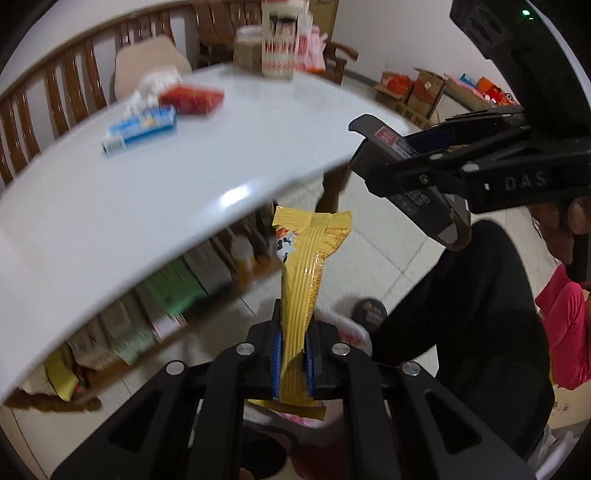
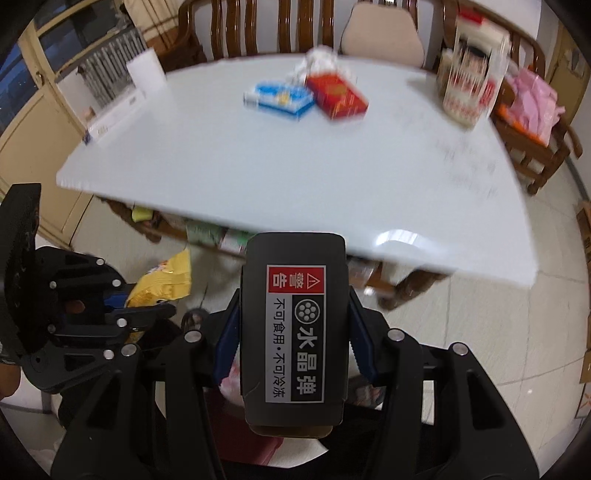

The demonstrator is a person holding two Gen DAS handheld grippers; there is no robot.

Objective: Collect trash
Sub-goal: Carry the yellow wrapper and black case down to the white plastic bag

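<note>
My left gripper (image 1: 293,350) is shut on a yellow snack wrapper (image 1: 303,280), which sticks up past the fingertips, off the white table's (image 1: 166,192) front edge. My right gripper (image 2: 293,332) is shut on a black box with a red warning label (image 2: 295,354). From the left wrist view, that box (image 1: 417,147) sits at upper right in the right gripper (image 1: 391,162). The right wrist view has the left gripper (image 2: 147,314) with the wrapper (image 2: 166,280) at lower left. A red box (image 2: 336,96), a blue box (image 2: 280,98) and crumpled tissue (image 2: 317,61) lie on the table.
A clear container with red print (image 2: 469,85) stands at the table's far right. Wooden chairs (image 2: 258,29) ring the table, one bearing pink bags (image 2: 532,96). Boxes are stacked under the table (image 1: 173,295). A person's dark-trousered leg (image 1: 461,314) and slipper (image 1: 369,312) are beside the grippers.
</note>
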